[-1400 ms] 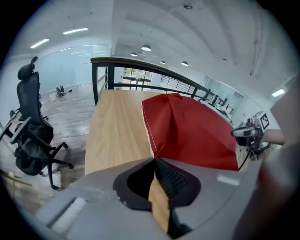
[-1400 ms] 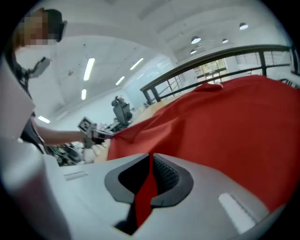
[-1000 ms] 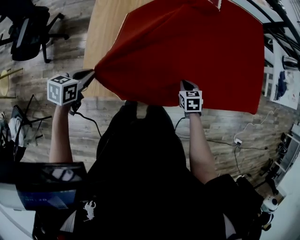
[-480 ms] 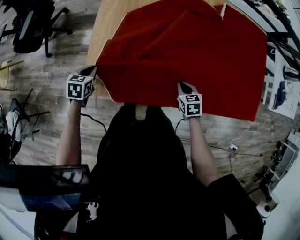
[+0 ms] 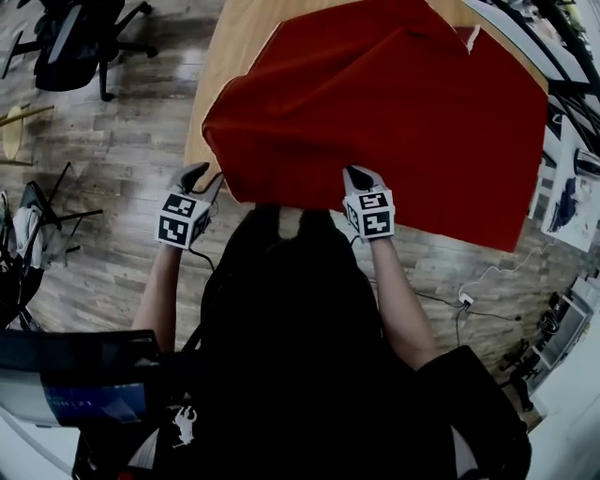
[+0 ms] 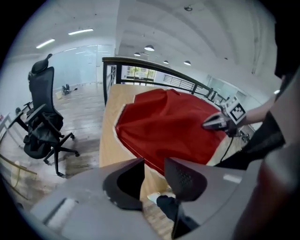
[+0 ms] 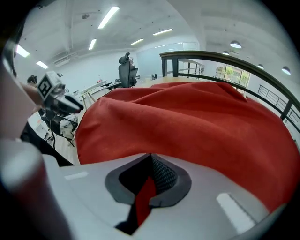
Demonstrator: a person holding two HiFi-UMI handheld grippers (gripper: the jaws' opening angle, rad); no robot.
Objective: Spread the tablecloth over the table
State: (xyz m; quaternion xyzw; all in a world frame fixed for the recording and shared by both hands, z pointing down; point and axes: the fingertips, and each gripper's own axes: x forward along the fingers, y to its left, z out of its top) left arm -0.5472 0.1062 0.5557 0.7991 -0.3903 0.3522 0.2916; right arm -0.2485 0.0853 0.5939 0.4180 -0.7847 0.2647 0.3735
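The red tablecloth lies bunched over the wooden table, its near edge hanging off the table's near side. My left gripper sits just left of the cloth's near-left corner. Its jaws have just been opening, and in the left gripper view the gripper stands open with nothing between the fingers, the cloth beyond it. My right gripper is at the near edge. In the right gripper view it is shut on a fold of the red cloth.
A black office chair stands on the wood floor left of the table. Cables trail on the floor at the right. A dark railing runs behind the table. A strip of bare tabletop shows left of the cloth.
The left gripper has let go of the cloth's corner, opened, and dropped down and to the right. The cloth's left corner has sunk onto the table. The right gripper shifted slightly left.
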